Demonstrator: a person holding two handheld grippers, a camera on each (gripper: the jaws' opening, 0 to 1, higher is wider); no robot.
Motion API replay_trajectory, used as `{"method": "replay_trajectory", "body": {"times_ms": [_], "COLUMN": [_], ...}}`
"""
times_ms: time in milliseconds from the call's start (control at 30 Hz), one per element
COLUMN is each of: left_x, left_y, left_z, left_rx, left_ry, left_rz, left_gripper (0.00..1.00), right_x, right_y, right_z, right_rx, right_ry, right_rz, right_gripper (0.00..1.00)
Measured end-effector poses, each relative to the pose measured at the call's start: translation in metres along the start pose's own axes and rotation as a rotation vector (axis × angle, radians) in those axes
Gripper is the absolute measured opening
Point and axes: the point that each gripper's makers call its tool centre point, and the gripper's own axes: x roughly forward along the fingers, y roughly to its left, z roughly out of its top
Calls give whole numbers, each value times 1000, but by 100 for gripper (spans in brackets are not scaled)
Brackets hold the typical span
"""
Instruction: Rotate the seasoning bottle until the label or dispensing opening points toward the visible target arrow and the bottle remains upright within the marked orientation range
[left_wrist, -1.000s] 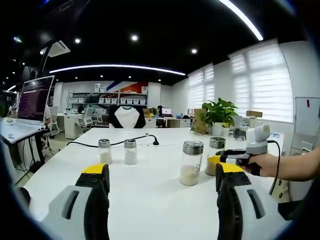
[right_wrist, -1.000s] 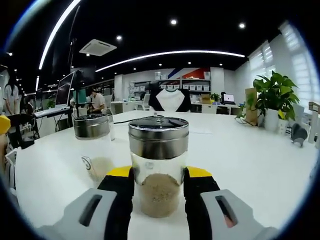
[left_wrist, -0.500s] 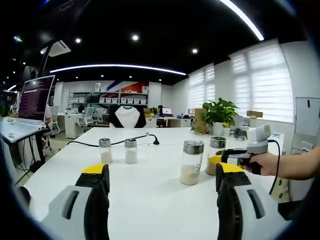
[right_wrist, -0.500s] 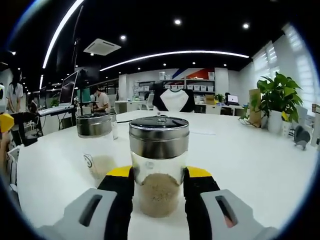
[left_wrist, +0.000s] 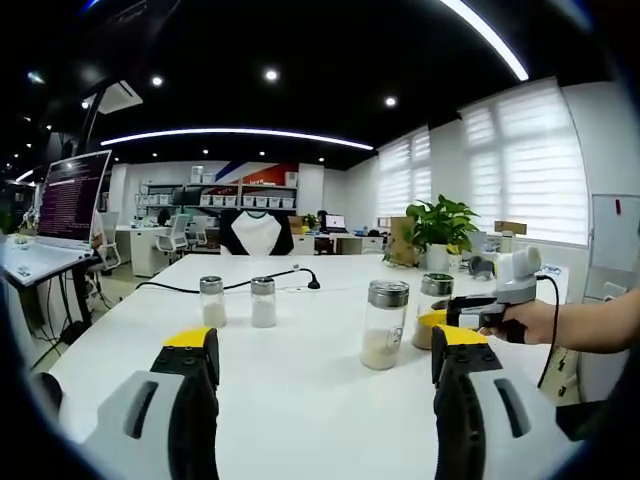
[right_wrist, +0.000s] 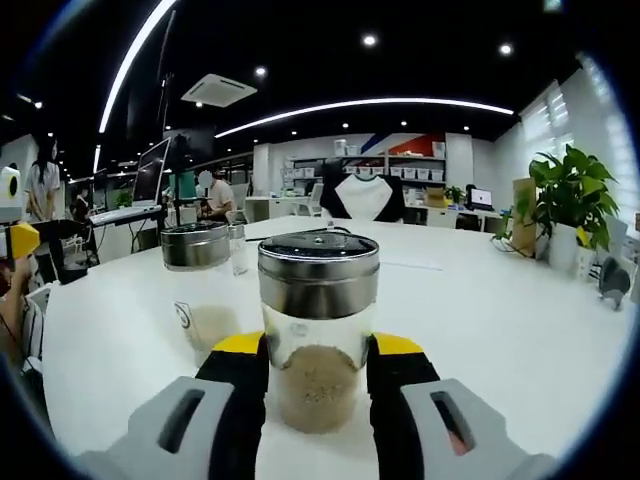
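A glass seasoning bottle (right_wrist: 318, 340) with a steel lid and brownish powder stands upright on the white table (right_wrist: 520, 330). My right gripper (right_wrist: 318, 347) is shut on it, a yellow-tipped jaw pressed against each side. In the left gripper view the same bottle (left_wrist: 434, 298) sits at the right, with the right gripper (left_wrist: 497, 301) in a person's hand. A second, similar bottle (left_wrist: 384, 325) with pale powder stands just left of it, also seen as the bottle (right_wrist: 198, 285) in the right gripper view. My left gripper (left_wrist: 322, 345) hangs open over the near table, holding nothing.
Two small shakers (left_wrist: 237, 301) stand farther back on the left, with a black cable (left_wrist: 250, 285) behind them. A potted plant (left_wrist: 440, 225) stands at the far right edge. A monitor (left_wrist: 70, 195) stands beyond the table's left side. Office desks and chairs fill the background.
The right gripper view has swung a little, so the second bottle and background sit farther right in it. The held bottle stays between the jaws. The left gripper has not moved.
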Motion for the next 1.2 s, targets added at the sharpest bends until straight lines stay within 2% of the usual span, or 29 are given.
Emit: {"method": "replay_trajectory", "body": {"times_ms": [800, 1200], "left_x": [-2, -3], "left_y": [1, 2], "left_z": [3, 4], "left_rx": [6, 4], "left_ry": [-5, -6], "left_rz": [4, 8], "left_gripper": [92, 92], "right_x": [-2, -4], "right_y": [4, 7], "right_z": [0, -1], "right_rx": [-33, -38], "right_ry": [7, -3], "right_rz": [158, 265], "right_gripper": [37, 37]}}
